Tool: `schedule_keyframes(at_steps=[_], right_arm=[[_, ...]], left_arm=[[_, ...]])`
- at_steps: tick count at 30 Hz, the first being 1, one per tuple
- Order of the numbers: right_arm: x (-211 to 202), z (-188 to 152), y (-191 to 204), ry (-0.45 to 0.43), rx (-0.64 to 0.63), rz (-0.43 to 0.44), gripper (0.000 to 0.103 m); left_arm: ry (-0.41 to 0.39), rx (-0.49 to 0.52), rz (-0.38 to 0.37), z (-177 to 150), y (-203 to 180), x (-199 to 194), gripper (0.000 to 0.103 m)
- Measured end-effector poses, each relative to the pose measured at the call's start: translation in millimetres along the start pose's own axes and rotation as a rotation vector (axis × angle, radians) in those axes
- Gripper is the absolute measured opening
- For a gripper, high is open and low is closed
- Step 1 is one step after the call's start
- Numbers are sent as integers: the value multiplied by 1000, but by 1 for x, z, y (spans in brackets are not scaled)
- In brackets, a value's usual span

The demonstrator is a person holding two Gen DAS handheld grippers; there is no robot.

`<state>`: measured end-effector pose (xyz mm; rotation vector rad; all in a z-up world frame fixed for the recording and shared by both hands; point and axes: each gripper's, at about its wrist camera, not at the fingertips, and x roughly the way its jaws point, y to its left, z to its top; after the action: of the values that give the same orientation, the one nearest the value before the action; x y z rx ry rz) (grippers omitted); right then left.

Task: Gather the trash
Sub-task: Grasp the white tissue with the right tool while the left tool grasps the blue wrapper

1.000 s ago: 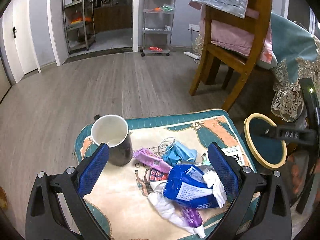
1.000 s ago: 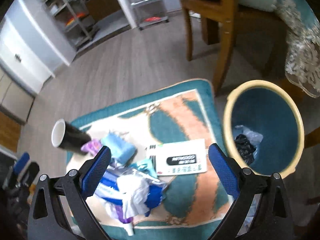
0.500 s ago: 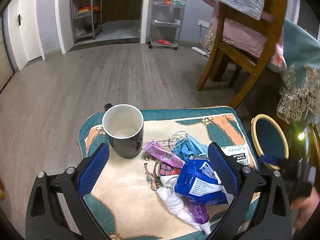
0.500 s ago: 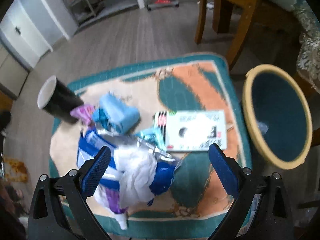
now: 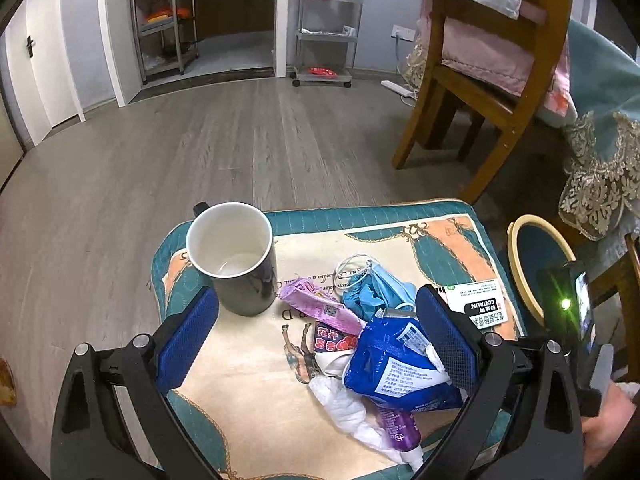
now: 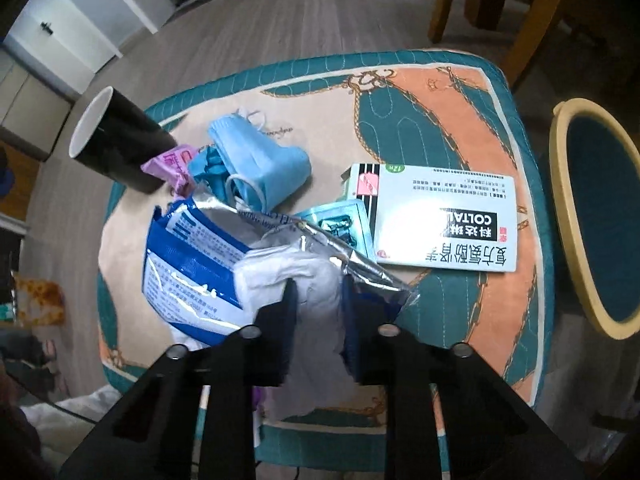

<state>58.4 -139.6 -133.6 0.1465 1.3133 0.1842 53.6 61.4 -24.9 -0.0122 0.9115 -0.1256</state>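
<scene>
Tissue (image 6: 316, 280) sits clenched in the right hand-held gripper (image 6: 318, 300), whose jaws have just been closing, on the table (image 6: 460, 92); it may drag the blue wrapper (image 6: 188, 264) along. Left hand-held gripper (image 5: 316, 344) hangs released.

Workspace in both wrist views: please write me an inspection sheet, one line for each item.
Surface: patterned cushion, trash heaped on it.
Job's things: white tissue, blue packet, face mask, medicine box, purple tube; bin beside the cushion.
Clutter: black mug, upright.
Grippers: right tongs have just been closing, now shut on the tissue; left tongs open, empty.
Cables: power strip on the floor.
Surroundings: wooden chair, shelves.
</scene>
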Motion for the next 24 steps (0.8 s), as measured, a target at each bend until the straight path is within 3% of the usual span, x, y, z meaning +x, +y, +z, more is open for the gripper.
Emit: schedule_keyframes(at_steps=[7, 14, 18, 24], right_arm=[[-27, 10, -13, -96, 53, 8, 14], [-73, 29, -41, -271, 160, 30, 14], [-71, 32, -44, -262, 173, 66, 14], [-63, 34, -41, -242, 134, 61, 14]], left_arm=[[20, 24, 15, -3, -9, 10, 97], [115, 115, -22, -25, -32, 45, 97], [178, 196, -21, -39, -48, 71, 97], [221, 199, -27, -44, -54, 89, 97]])
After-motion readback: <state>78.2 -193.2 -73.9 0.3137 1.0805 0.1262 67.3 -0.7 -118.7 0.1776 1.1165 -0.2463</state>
